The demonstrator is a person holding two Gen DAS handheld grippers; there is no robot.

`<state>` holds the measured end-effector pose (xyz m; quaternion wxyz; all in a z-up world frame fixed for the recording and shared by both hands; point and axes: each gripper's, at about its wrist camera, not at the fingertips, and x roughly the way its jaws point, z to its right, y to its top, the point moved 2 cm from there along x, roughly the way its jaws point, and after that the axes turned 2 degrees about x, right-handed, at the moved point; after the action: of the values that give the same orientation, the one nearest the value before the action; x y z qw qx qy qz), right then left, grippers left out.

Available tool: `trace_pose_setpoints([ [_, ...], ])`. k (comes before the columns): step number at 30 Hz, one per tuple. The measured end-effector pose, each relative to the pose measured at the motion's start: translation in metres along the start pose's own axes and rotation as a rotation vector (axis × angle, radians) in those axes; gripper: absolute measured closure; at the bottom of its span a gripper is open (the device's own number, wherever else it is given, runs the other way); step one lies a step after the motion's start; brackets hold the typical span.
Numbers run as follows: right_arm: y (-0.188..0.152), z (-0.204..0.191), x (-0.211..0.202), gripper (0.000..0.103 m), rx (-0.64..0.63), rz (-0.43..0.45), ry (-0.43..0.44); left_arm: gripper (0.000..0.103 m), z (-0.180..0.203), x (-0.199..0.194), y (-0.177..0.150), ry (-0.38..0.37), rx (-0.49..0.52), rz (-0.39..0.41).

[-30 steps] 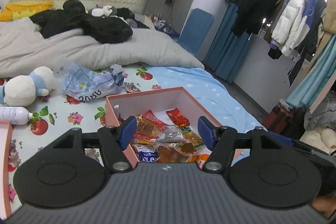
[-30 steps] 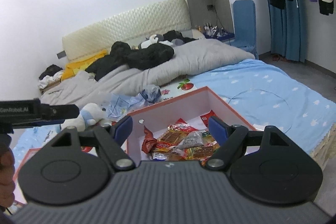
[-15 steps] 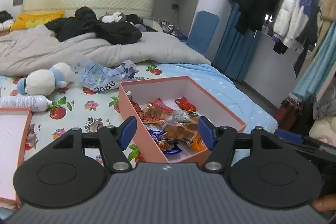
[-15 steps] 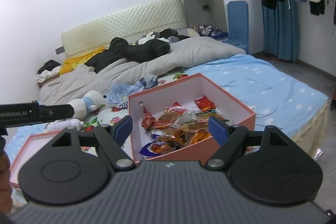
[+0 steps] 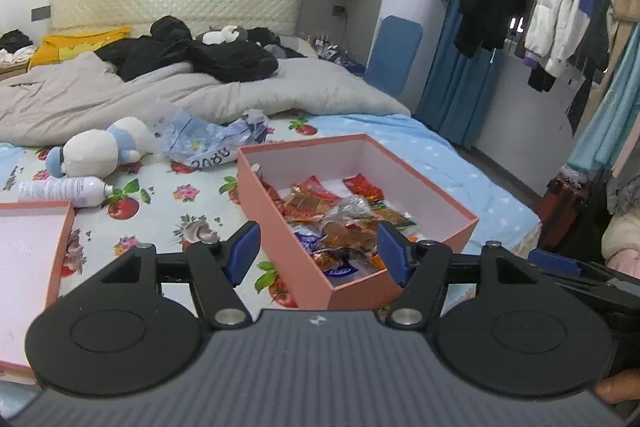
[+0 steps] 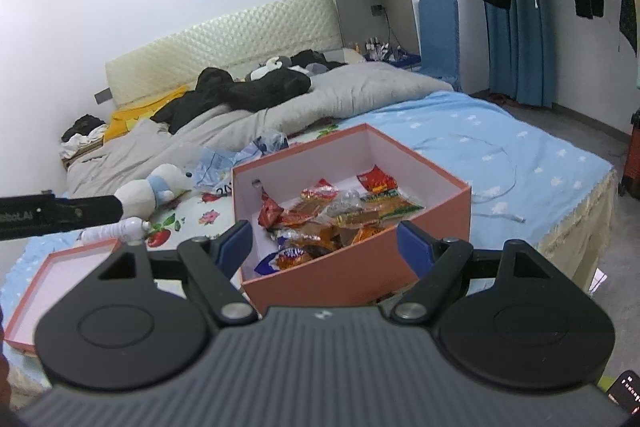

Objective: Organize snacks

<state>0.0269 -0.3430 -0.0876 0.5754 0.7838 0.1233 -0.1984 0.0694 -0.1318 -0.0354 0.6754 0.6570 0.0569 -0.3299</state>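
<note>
With both the left gripper [image 5: 318,253] and right gripper [image 6: 324,247] spread and empty, lower one straight toward twelve o'clock into the box [image 6: 360,275], pinching a single top snack [image 6: 320,235].

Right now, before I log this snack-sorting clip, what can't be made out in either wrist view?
- Snack packets in the pink box: labels too small to read; lower ones buried under the pile, both views.
- Box lid: cut by the left edge and the left gripper body in the left view.
- Plastic bag: contents hidden by crumpling.
- Right gripper: the person's hand behind it is out of frame.
</note>
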Motion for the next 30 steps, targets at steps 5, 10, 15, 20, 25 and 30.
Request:
trace_pose_setpoints([
  [5, -0.005, 0.001, 0.009, 0.022, -0.009, -0.016, -0.002, 0.034, -0.01, 0.013, -0.005, 0.012, -0.01, -0.026],
  [10, -0.007, 0.003, 0.016, 0.022, -0.007, -0.024, -0.004, 0.034, -0.014, 0.024, -0.009, 0.022, -0.014, -0.045],
  [15, -0.006, 0.003, 0.019, 0.022, -0.011, -0.028, -0.005, 0.034, -0.017, 0.03, -0.011, 0.027, -0.026, -0.059],
  [20, -0.006, 0.001, 0.02, 0.022, -0.017, -0.026, -0.008, 0.034, -0.017, 0.033, -0.012, 0.027, -0.022, -0.064],
  [25, -0.006, 0.001, 0.021, 0.022, -0.022, -0.021, -0.009, 0.034, -0.016, 0.034, -0.011, 0.026, -0.02, -0.061],
  [30, -0.007, -0.001, 0.02, 0.022, -0.029, -0.015, -0.005, 0.034, -0.015, 0.031, -0.011, 0.03, -0.012, -0.058],
])
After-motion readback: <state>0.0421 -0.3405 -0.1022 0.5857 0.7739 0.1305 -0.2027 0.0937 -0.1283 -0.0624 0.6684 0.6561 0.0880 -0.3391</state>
